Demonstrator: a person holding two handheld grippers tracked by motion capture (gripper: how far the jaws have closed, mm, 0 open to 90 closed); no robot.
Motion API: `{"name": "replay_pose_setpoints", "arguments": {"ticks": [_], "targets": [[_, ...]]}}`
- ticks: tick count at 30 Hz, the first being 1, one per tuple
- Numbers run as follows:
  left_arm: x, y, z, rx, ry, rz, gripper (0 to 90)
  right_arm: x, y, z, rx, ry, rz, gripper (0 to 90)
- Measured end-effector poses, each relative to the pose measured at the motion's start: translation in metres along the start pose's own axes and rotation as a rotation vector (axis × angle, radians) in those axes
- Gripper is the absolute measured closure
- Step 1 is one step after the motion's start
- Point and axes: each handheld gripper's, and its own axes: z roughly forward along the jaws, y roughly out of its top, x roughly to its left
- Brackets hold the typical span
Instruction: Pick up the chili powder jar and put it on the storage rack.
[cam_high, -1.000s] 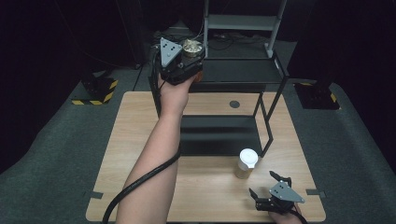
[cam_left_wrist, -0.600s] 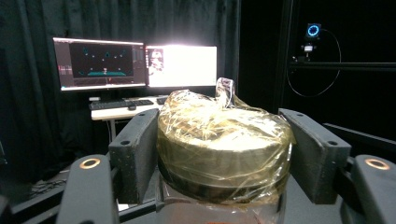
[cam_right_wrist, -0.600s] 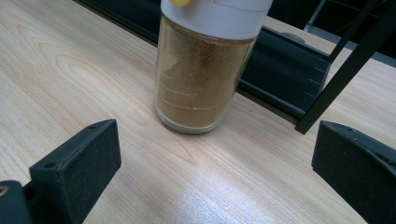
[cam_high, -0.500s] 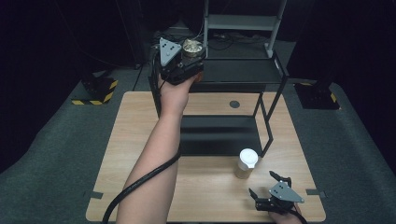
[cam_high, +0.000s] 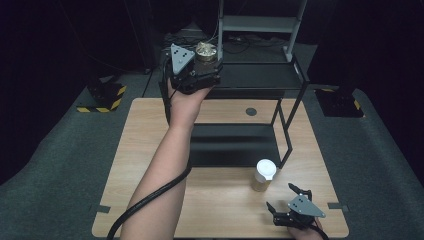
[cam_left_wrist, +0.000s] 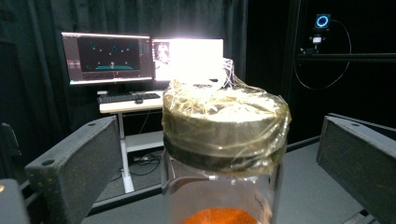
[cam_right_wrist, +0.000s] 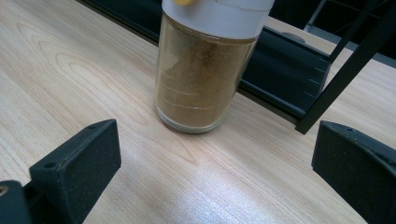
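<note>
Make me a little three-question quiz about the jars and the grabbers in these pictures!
1. True or false: the left gripper squeezes the wrapped jar.
2. Where does the white-lidded jar stand? A) top shelf B) table C) floor
3. Fill in: the wrapped jar stands on the black ____.

Key:
1. False; the jaws have just been opening and stand clear of the jar between them.
2. B, on the table, ahead of the open right gripper.
3. Rack, top shelf.
</note>
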Motion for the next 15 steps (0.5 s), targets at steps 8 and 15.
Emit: {"name": "replay_pose_setpoints", "arguments": {"ticks": [8,15], "targets": [[0.000,0.000,-0.018,-0.006,-0.005,0.018,0.3,0.000,0.000,0.000,0.002,0.000,-0.003,0.1],[-0.003,-0.001,-0.036,0.005,-0.013,0.028,0.3,0.001,0.000,0.000,0.001,-0.001,-0.003,0.1]]}}
